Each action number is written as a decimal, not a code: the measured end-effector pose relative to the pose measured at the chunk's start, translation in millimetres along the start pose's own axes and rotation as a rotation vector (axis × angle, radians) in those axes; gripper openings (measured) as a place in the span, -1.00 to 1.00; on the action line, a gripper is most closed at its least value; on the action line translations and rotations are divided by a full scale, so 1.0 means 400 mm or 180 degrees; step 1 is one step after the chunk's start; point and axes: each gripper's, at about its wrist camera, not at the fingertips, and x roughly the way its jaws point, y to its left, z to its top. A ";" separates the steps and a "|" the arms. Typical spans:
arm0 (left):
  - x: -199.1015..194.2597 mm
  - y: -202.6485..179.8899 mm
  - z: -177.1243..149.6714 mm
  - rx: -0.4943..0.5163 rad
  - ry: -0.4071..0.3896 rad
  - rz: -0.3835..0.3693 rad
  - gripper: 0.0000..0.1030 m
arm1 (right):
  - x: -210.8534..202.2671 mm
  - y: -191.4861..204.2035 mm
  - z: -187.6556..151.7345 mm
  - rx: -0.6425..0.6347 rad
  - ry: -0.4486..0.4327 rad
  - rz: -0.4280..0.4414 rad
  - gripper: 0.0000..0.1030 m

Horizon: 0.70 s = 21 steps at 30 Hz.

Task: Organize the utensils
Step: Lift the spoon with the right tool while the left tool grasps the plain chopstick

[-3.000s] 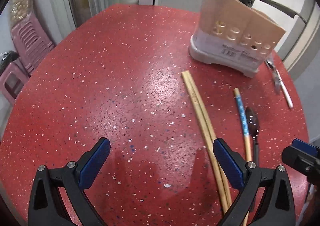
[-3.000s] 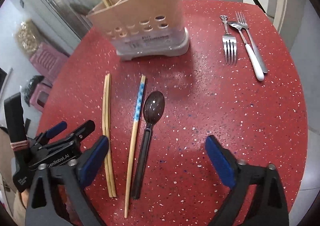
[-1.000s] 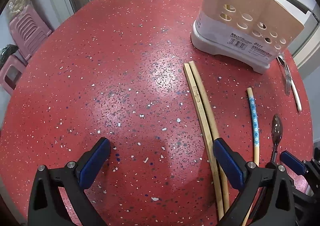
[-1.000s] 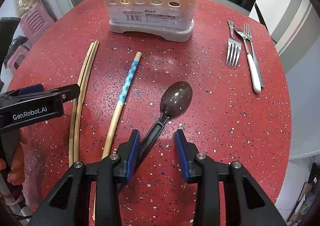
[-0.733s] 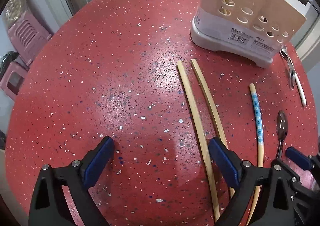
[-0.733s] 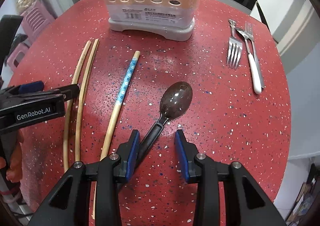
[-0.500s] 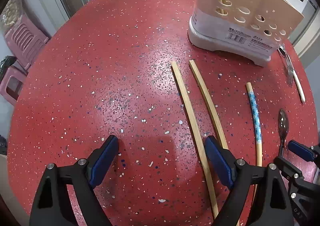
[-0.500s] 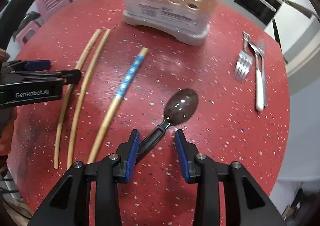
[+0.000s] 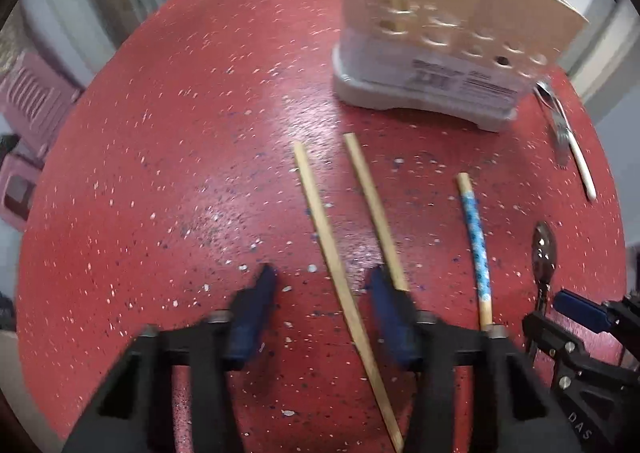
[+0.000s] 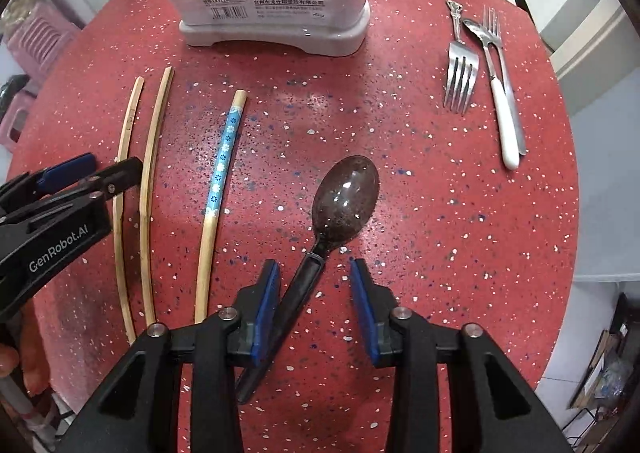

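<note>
Our right tongs (image 10: pixel 314 289) stand open around the dark spoon (image 10: pixel 344 201) handle on the tabletop (image 10: pixel 460 233). Our left tongs (image 9: pixel 320 293) are open astride one chopstick (image 9: pixel 340 273). Closing crooked could skid either piece away or pinch both sticks.

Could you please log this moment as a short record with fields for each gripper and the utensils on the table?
left gripper: open, straddling one plain chopstick
right gripper: open, around the dark spoon handle
second plain chopstick: lying apart from the first
blue-patterned chopstick: flat, left of the spoon
forks and white-handled utensil: right side of table
utensil holder: upright at the far edge
</note>
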 end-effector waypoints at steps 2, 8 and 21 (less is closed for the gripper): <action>-0.002 -0.005 0.000 0.0037 -0.0017 -0.0034 -0.37 | -0.002 -0.006 -0.003 0.0015 -0.0023 0.0046 -0.72; -0.032 0.036 -0.055 -0.0172 -0.0361 -0.0458 -0.44 | -0.023 -0.027 -0.039 0.0014 -0.0260 0.0323 -0.76; -0.192 0.124 -0.127 -0.0425 -0.1184 -0.0783 -0.44 | -0.172 -0.071 -0.123 0.0031 -0.1212 0.0745 -0.76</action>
